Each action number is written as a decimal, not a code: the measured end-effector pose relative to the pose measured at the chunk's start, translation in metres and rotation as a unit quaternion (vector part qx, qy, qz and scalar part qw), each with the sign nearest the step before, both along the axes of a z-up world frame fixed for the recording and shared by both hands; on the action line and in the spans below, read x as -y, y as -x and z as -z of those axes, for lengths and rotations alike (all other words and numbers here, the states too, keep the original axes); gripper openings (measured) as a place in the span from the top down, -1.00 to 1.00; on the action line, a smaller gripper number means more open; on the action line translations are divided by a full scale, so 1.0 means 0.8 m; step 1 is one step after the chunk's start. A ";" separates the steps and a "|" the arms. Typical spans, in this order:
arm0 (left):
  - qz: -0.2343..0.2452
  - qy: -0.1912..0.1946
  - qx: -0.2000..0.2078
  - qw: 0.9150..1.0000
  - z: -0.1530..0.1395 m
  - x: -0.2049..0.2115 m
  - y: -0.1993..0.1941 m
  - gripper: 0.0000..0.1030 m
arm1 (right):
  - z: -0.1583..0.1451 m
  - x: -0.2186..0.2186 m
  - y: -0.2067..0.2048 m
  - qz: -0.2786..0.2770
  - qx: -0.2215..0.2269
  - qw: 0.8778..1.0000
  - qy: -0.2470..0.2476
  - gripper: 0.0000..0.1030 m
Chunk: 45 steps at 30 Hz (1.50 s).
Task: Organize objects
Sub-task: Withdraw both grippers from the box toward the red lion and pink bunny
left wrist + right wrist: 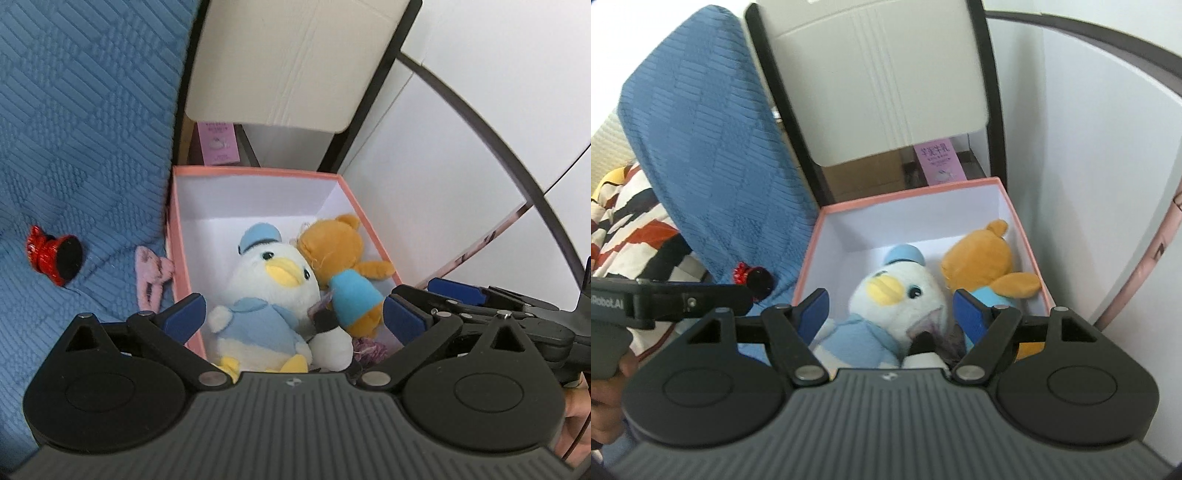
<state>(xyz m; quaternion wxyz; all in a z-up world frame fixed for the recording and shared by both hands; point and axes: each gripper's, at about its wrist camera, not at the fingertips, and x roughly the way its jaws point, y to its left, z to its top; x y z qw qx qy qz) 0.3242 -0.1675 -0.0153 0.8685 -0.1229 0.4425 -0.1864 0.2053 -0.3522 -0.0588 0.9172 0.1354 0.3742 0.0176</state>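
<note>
Nearest, left claw (293, 314) and right claw (890, 314): both spread wide, holding nothing, poised over the pink box (255, 170). Inside, near end: duck plush (266, 291); to its right, touching, bear plush (343, 266). Left, on blue bedspread (74, 129): pink hair clip (151, 273), red clip (51, 254), unboxed. Risk: slim clips slipping from the pads into fabric folds.

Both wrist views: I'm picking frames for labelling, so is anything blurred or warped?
Left wrist view: duck plush sharp, dark rail bowed by fisheye. Right wrist view: softer overall, blue cover curved, pink box rim readable.
</note>
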 end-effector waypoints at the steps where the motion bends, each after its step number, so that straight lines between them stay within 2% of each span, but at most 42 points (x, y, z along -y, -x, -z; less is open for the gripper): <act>1: -0.003 0.003 0.004 1.000 -0.004 -0.007 0.003 -1.00 | -0.003 -0.004 0.000 -0.001 0.001 1.000 0.001 -0.47; 12: -0.038 0.013 0.019 0.999 -0.015 -0.086 0.030 -1.00 | -0.014 -0.070 -0.008 -0.026 0.000 1.000 0.000 -0.47; 18: -0.063 -0.005 0.039 0.997 -0.008 -0.125 0.053 -1.00 | -0.007 -0.116 -0.006 -0.035 0.005 0.999 0.000 -0.47; 34: -0.102 0.003 0.049 0.994 0.044 -0.206 0.093 -1.00 | 0.039 -0.212 0.001 -0.057 -0.011 0.998 0.009 -0.47; 41: -0.126 0.004 0.042 0.991 0.074 -0.229 0.081 -1.00 | 0.053 -0.233 -0.007 -0.062 -0.016 0.998 0.029 -0.47; 45: -0.146 0.029 0.028 0.988 0.099 -0.245 0.061 -1.00 | 0.062 -0.244 -0.017 -0.067 -0.011 0.996 0.053 -0.47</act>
